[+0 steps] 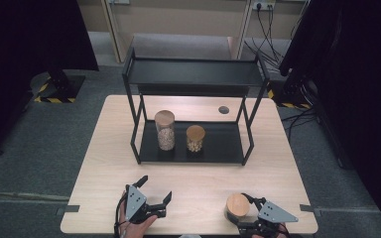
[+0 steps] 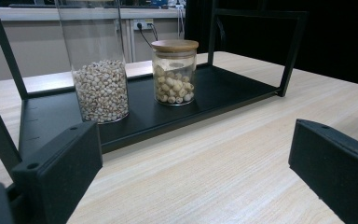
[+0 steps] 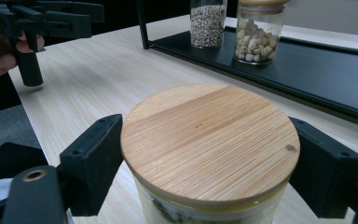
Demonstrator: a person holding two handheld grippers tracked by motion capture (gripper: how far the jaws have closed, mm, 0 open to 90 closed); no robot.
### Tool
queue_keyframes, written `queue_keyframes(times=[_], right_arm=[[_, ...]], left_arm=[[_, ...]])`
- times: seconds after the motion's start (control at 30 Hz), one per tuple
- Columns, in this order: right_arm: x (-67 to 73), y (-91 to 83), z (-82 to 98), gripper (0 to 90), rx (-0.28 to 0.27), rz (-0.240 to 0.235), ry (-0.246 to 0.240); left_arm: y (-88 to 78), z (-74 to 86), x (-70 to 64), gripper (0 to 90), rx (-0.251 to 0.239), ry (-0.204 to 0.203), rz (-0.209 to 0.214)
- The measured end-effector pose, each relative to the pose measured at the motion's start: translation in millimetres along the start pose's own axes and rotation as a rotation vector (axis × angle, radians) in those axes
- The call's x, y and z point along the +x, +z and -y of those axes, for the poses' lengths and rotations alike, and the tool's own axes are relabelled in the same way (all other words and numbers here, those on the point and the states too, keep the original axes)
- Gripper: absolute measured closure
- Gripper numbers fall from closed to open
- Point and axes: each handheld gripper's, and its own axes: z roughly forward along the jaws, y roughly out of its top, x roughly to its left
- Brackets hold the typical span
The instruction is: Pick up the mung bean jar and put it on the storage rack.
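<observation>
right fingers (image 3: 91, 158) press both sides of the wooden-lidded jar (image 3: 209, 140).

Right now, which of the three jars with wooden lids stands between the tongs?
The short jar at the table's near right edge, between the right tongs. The tall jar and small jar stand on the black shelf.

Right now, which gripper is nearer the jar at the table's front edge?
Right. The right gripper clamps the jar at its wooden lid; the left gripper sits apart, open, across the table.
</observation>
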Motion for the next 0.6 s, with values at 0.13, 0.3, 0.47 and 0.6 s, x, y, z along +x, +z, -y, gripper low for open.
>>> queue_keyframes(times=[0.13, 0.3, 0.47, 0.6], right_arm=[[-0.3, -0.2, 0.0, 22.6, 0.001, 0.006, -0.001], [2.9, 0.1, -0.4, 23.6, 0.000, 0.020, -0.016], [4.0, 0.0, -1.8, 23.8, -0.002, 0.032, -0.003], [2.6, -1.7, -3.6, 23.8, -0.017, 0.028, 0.005]], left_arm=[[0.1, 0.0, -0.1, 2.0, -0.001, 0.001, 0.001], [0.1, 0.0, 0.0, 2.0, -0.001, 0.000, 0.001], [0.2, 0.0, 0.2, 2.0, 0.000, -0.001, 0.000], [0.6, 0.1, 0.1, 2.0, 0.001, -0.003, -0.001]])
